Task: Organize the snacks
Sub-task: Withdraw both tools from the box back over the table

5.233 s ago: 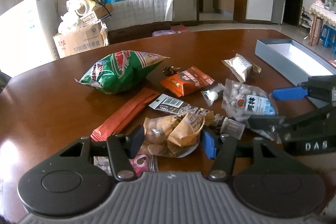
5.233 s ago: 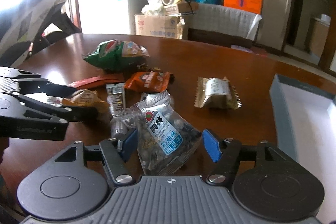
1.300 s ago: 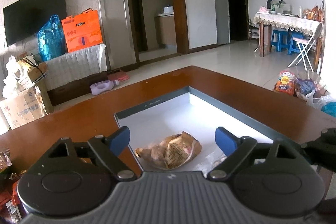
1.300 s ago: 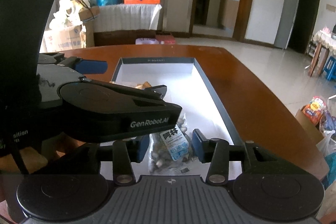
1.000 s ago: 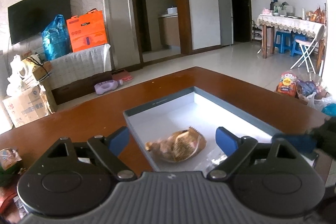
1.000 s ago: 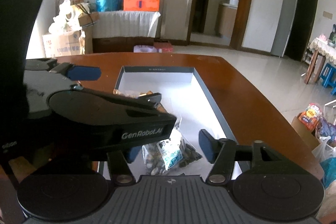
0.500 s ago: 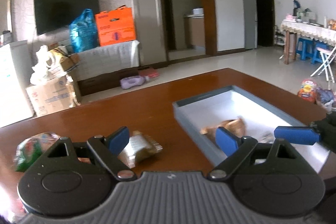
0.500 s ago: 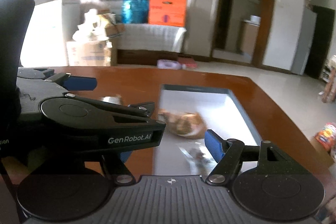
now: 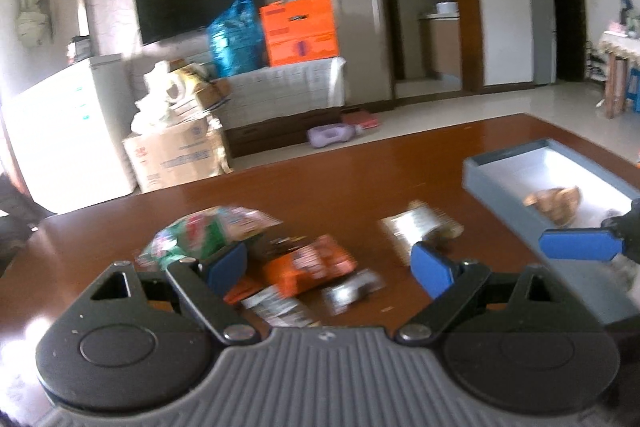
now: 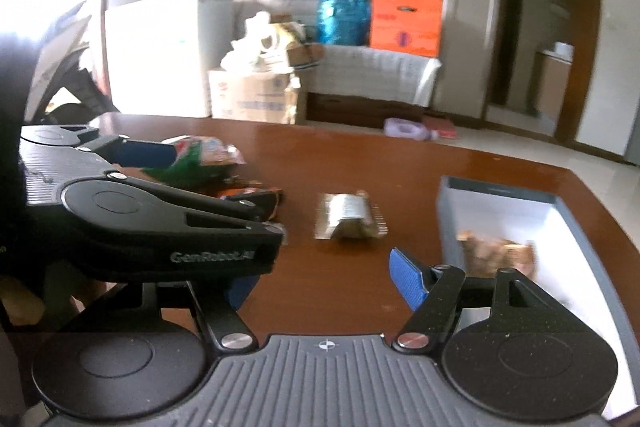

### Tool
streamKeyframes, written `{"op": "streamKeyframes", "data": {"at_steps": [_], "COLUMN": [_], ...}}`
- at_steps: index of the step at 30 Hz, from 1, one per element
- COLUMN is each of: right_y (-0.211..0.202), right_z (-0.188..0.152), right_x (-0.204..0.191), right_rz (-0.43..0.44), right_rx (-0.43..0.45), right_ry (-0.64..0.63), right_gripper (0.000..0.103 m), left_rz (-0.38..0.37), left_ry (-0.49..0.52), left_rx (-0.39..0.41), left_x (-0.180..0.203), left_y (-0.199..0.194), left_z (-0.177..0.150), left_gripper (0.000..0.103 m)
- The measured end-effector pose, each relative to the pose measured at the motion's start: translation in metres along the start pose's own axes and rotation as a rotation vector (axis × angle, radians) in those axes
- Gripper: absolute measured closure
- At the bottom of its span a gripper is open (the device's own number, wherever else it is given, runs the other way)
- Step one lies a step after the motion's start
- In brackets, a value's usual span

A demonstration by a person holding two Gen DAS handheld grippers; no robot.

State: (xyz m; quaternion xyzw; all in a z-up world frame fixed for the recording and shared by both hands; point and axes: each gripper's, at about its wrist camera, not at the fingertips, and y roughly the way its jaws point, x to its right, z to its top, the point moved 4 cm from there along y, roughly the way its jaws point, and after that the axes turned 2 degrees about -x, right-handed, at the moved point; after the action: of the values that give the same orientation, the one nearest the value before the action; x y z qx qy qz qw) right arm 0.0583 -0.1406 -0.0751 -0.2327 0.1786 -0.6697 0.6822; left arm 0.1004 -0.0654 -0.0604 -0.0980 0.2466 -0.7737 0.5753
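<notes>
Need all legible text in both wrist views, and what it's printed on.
"GenRobot.AI": side of the left gripper, readable in the right wrist view, slightly soft.
Cardboard box: blue and red print, too blurred to read.
Orange box: markings too blurred.
Green snack bag, orange packet, silver packet: print too blurred.
Nothing else is readable.

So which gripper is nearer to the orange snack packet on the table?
Left. The left gripper hovers just over the orange snack packet, its fingers open. The right gripper is further off, beside the grey box.
</notes>
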Motion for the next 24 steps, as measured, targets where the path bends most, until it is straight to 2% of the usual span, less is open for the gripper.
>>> {"op": "streamKeyframes", "data": {"at_steps": [5, 11, 16, 20, 24], "right_y": [0.016, 0.028, 0.037, 0.043, 0.050], "right_z": [0.001, -0.006, -0.007, -0.006, -0.004], "right_x": [-0.022, -0.037, -0.047, -0.049, -0.060], "right_rz": [0.031, 0.039, 0.034, 0.029, 0.040], "right_rx": [-0.036, -0.068, -0.084, -0.092, -0.090], "right_ry": [-0.029, -0.051, -0.082, -0.074, -0.090], "right_gripper": [0.031, 0.030, 0.028, 0.028, 0.028], "left_rz": [0.066, 0.111, 0.181, 0.188, 0.164], "left_ry": [-0.011, -0.061, -0.025, -0.050, -0.054], "left_rx": [-0.025, -0.076, -0.111, -0.151, -0.167], "left_x": [-0.037, -0.079, -0.107, -0.126, -0.123], "left_y": [-0.006, -0.009, -0.007, 0.004, 0.015], "left_z": [-0.016, -0.044, -0.074, -0.088, -0.090], "left_gripper": [0.013, 0.013, 0.013, 0.013, 0.013]}}
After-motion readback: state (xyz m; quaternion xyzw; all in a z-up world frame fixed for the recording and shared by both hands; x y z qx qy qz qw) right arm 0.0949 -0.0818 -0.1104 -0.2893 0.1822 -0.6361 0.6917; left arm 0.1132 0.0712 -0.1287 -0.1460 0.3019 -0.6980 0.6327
